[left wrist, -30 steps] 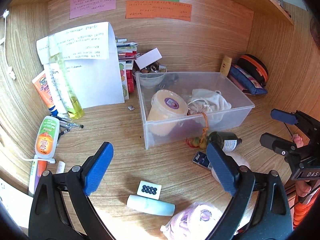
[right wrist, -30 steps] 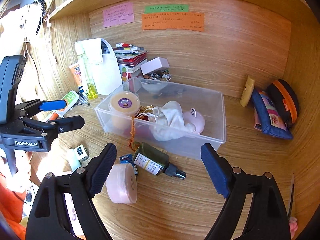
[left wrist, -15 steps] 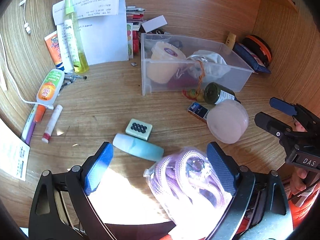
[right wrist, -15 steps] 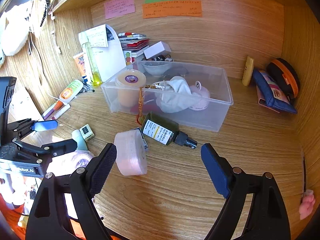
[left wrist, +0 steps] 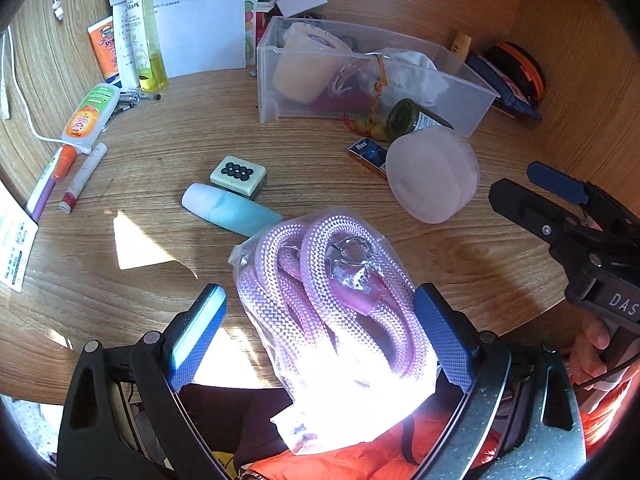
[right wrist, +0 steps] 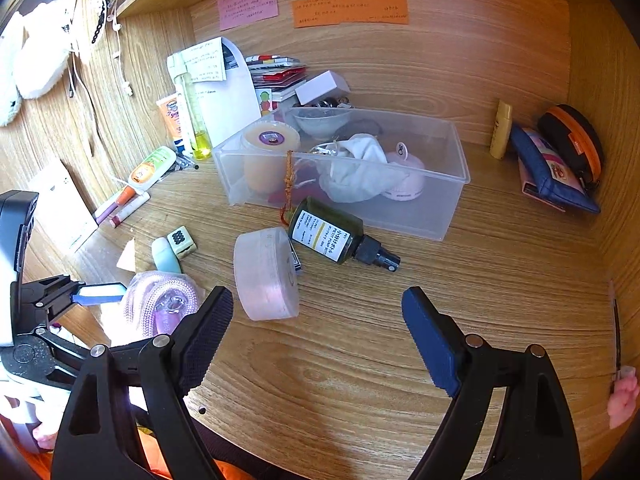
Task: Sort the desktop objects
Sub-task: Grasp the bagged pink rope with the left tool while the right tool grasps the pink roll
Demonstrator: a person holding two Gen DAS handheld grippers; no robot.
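MOVED: your left tongs [left wrist: 316, 332] have dropped over the bagged pink rope [left wrist: 336, 280] | STATE: wide, rope between pads, ungripped | right tongs [right wrist: 316, 332] wide, empty, pink puck [right wrist: 266, 274] ahead-left | NEXT: close left, carry to clear bin [right wrist: 452, 184].

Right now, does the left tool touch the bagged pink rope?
Cannot tell. In the left wrist view the bagged pink rope lies between the left tool fingers; glare hides any contact.

Colours on the wood-grain desk [right wrist: 460, 300]

Pink braided rope [left wrist: 320, 280] in a clear bag; pale pink round case [right wrist: 266, 274]; dark green bottle [right wrist: 326, 236] with a white label; teal tube [left wrist: 230, 210]; cream tile [left wrist: 238, 174] with black dots.
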